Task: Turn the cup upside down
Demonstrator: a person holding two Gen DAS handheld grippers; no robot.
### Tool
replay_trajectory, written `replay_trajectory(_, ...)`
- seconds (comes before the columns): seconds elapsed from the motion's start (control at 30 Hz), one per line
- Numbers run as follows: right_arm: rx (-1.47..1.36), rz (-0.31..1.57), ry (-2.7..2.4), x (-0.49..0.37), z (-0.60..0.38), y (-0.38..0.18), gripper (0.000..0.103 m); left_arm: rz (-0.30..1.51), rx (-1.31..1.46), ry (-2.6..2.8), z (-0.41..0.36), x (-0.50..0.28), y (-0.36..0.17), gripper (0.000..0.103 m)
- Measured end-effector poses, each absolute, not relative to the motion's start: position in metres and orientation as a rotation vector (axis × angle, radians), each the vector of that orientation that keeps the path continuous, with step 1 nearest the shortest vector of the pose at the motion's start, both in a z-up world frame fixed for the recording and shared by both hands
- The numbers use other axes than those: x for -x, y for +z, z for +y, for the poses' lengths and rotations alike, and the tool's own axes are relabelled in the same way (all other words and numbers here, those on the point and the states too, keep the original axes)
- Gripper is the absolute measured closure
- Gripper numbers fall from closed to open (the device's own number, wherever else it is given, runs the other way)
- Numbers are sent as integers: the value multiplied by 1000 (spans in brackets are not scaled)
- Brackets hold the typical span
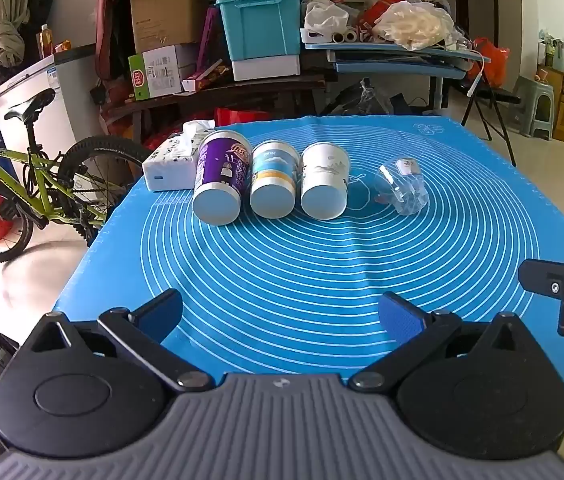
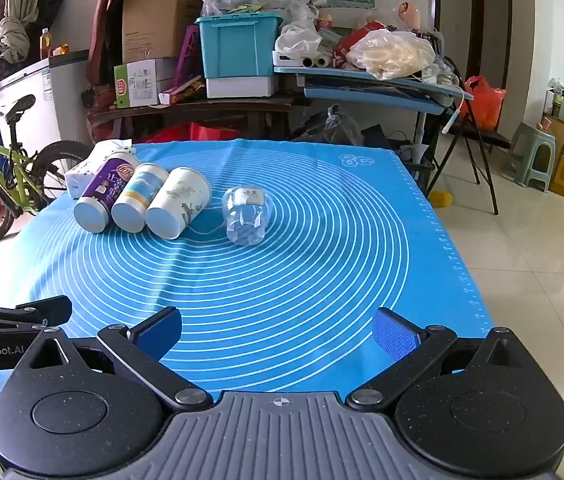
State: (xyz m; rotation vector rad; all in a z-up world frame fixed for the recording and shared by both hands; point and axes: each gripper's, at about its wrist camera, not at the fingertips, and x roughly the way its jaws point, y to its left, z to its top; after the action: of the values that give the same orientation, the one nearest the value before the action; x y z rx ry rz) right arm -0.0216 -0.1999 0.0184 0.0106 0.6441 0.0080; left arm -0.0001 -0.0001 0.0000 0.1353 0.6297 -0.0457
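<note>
Cups lie in a row on the blue mat, both grippers spread and holding nothing

Cups, four of them, lie on their sides at the far part of the blue mat (image 1: 322, 272), with their closed bottoms turned toward the cameras. From left to right there is a purple cup (image 1: 221, 178), a light blue and white cup (image 1: 274, 184), a white cup with a grey drawing (image 1: 325, 185) and a clear plastic cup (image 1: 404, 191) with a small label on it. The three paper cups touch each other side by side. The clear plastic cup lies a little apart, to the right of the white one. A white tissue pack (image 1: 170, 164) lies just behind and left of the purple cup, at the mat's far left corner.

The left gripper (image 1: 280, 312) hovers over the near edge of the mat. Its two fingers are spread wide and there is only mat between them. The right gripper (image 2: 278, 334) is in the same state, fingers wide apart and nothing between them, also above the near edge. Both grippers are well apart from the cups. In each wrist view, a part of the other gripper shows at the side.

Behind the table stand a green bicycle (image 1: 22, 176) on the left and a teal storage box (image 1: 260, 26) on a crowded shelf.
</note>
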Motion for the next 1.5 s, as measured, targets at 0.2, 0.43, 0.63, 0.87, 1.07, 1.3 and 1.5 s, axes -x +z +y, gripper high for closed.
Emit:
replay_trajectory(0.2,-9,643,5,22,-200,19,0,631,-136,-46,0,0,0,1)
replay_trajectory(0.43,-8,643,6,22,-201,20,0,629,-137,-47,-1,-3,0,1)
replay_trajectory(0.63,-5,644,6,22,-200,20,0,631,-138,-47,-2,-1,0,1)
replay_trajectory(0.87,-4,645,5,22,-199,20,0,630,-136,-47,-1,0,1,0)
replay_trajectory(1.07,-5,645,5,22,-199,20,0,631,-139,-49,-2,0,0,0)
replay_trajectory(1.3,-4,645,4,22,-199,20,0,632,-139,-48,-2,0,0,1)
replay_trajectory(1.5,-4,646,4,22,-200,19,0,636,-138,-49,-2,0,1,0)
